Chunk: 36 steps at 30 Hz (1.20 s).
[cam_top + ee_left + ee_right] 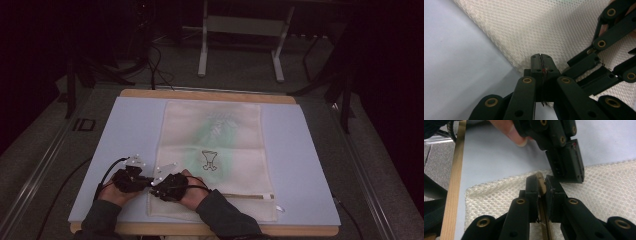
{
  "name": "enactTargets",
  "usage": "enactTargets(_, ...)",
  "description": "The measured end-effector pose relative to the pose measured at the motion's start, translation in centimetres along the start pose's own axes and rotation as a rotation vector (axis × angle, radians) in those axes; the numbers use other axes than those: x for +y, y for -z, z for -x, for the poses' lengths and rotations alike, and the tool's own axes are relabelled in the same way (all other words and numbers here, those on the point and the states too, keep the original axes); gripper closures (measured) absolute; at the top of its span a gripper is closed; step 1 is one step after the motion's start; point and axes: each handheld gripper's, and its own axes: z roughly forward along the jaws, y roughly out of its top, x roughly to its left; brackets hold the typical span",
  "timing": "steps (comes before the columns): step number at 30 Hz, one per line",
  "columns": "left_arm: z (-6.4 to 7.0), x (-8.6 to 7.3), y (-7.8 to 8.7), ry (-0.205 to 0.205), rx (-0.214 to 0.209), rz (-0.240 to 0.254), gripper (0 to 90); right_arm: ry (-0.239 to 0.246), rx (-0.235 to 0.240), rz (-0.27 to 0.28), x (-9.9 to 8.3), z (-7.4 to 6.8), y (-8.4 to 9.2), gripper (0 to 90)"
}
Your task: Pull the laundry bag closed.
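Bag: cream mesh laundry bag [212,155] with green tint and a small printed figure, lying flat mid-mat, zipper [245,196] along its near edge.
Left gripper [134,177]: at 7 o'clock, jaws pressed together on the bag's near-left mesh edge.
Right gripper [167,184]: just beside it, pinching the zipper end.
Surface: pale blue mat [310,165] on a wooden table [200,93].
Room: dark, metal stand [240,30] at 12 o'clock.

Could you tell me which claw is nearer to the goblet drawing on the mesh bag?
Right. The right claw grips the mesh bag just below-left of the goblet drawing; the left claw pinches the bag's left edge, farther out.
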Motion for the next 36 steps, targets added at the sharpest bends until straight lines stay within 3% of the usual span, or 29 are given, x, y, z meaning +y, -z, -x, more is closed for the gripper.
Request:
enactTargets(9,0.2,0.0,0.1,-0.016,0.012,-0.019,89.9,0.010,-0.001,-0.007,-0.1,-0.1,0.2,82.2)
enactTargets(36,0.1,0.0,0.1,-0.018,0.004,-0.013,90.0,0.042,-0.031,-0.044,-0.7,-0.4,1.4,82.3)
